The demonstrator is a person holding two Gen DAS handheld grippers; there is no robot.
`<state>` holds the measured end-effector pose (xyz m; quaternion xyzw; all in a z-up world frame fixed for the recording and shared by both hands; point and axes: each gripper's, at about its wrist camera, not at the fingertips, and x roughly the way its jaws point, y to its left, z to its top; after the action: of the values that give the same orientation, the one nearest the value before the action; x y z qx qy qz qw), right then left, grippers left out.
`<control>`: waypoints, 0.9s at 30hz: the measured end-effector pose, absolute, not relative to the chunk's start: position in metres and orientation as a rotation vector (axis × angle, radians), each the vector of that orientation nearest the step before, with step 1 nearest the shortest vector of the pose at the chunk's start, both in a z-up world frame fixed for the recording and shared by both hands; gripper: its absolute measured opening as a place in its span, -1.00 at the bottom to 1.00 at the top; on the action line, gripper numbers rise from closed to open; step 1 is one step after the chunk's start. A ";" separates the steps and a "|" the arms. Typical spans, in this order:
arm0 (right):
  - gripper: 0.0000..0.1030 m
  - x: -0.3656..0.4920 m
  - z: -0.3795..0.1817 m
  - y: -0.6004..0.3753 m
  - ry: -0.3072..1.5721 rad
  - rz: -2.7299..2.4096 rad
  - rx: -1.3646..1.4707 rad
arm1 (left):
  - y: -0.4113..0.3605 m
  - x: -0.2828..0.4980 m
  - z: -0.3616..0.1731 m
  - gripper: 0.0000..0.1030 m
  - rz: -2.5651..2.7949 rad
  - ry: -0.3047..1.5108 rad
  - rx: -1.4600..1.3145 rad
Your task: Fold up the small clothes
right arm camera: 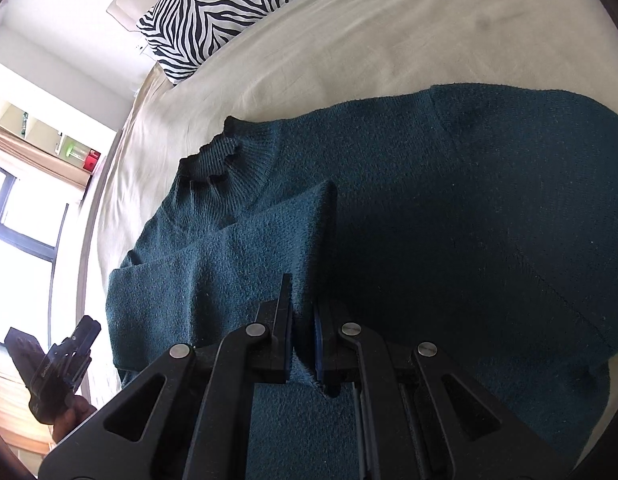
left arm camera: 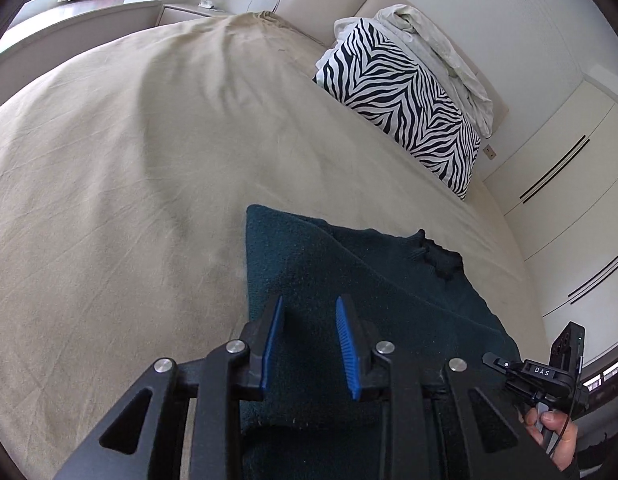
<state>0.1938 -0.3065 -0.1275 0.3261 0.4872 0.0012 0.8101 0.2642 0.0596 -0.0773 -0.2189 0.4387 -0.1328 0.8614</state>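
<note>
A dark teal knit sweater [right arm camera: 449, 216] lies flat on the bed, its ribbed collar [right arm camera: 225, 152] pointing away toward the pillows. My right gripper [right arm camera: 303, 300] is shut on a sleeve [right arm camera: 245, 248] of the sweater that is folded across the body. In the left wrist view the sweater [left arm camera: 349, 280] lies below my left gripper [left arm camera: 309, 312], which is open and empty just above the fabric near its left edge. The right gripper body also shows at the lower right of the left wrist view [left arm camera: 549, 372].
The beige bedsheet [left arm camera: 129, 180] spreads wide to the left. A zebra-striped pillow [left arm camera: 405, 100] and a crumpled white blanket [left arm camera: 441, 52] rest against the headboard. White wardrobe doors [left arm camera: 569, 184] stand to the right of the bed. A window [right arm camera: 25, 208] is beyond the bed's edge.
</note>
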 end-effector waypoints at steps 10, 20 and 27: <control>-0.87 0.182 -0.136 -0.320 1.075 0.010 0.773 | 0.052 0.282 -0.099 -0.49 -0.304 0.944 -0.354; -0.79 0.164 -0.123 -0.337 1.006 -0.053 0.833 | 0.061 0.317 -0.088 -0.39 -0.318 0.930 -0.408; -0.55 0.174 -0.099 -0.308 0.970 0.058 0.739 | 0.051 0.319 -0.099 -0.41 -0.309 0.957 -0.333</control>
<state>0.1740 -0.3076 -0.0992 0.3470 0.4553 0.0273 0.8195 0.3195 0.0515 -0.0986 -0.1586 0.4564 -0.1475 0.8630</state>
